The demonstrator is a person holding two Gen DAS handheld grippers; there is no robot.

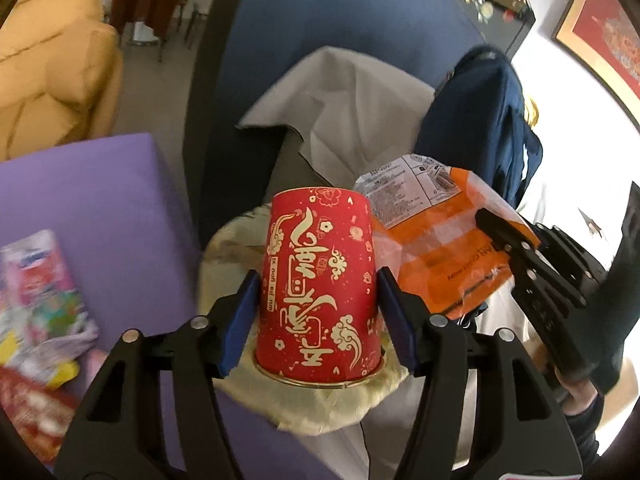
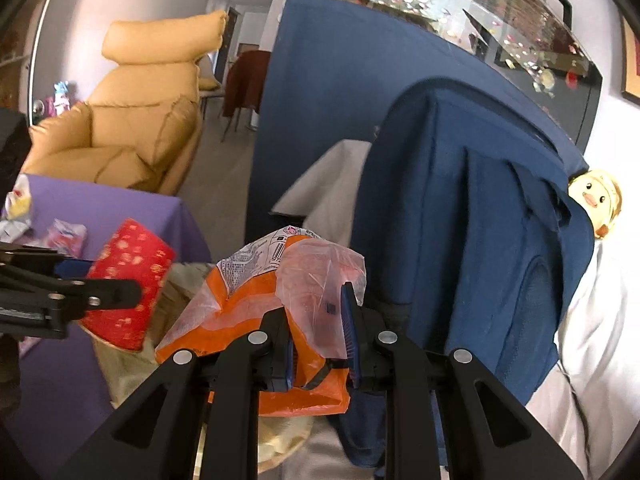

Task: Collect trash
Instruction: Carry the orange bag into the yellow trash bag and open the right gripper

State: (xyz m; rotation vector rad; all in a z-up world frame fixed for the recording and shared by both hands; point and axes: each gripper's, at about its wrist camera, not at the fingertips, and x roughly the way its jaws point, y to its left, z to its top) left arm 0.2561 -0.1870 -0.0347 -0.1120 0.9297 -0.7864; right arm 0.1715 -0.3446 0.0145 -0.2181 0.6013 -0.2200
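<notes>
A red paper cup (image 1: 320, 264) with gold print sits between the blue pads of my left gripper (image 1: 319, 276), which press on its two sides. The cup hangs, base away from the camera, over a pale cream bin liner (image 1: 320, 412). In the right wrist view the same cup (image 2: 128, 280) is tilted at the left. My right gripper (image 2: 318, 332) is shut on a crumpled orange and clear plastic wrapper (image 2: 248, 304). From the left wrist, the wrapper (image 1: 440, 240) and the right gripper (image 1: 492, 228) are just right of the cup, also above the liner (image 2: 120, 368).
A purple-covered table (image 1: 100, 200) at the left holds several snack packets (image 1: 40, 288). A blue jacket (image 2: 460, 220) draped over a chair stands close on the right, with a duck plush (image 2: 596, 200) and white cloth beside it. A blue partition (image 2: 320, 80) and a yellow armchair (image 2: 132, 128) stand behind.
</notes>
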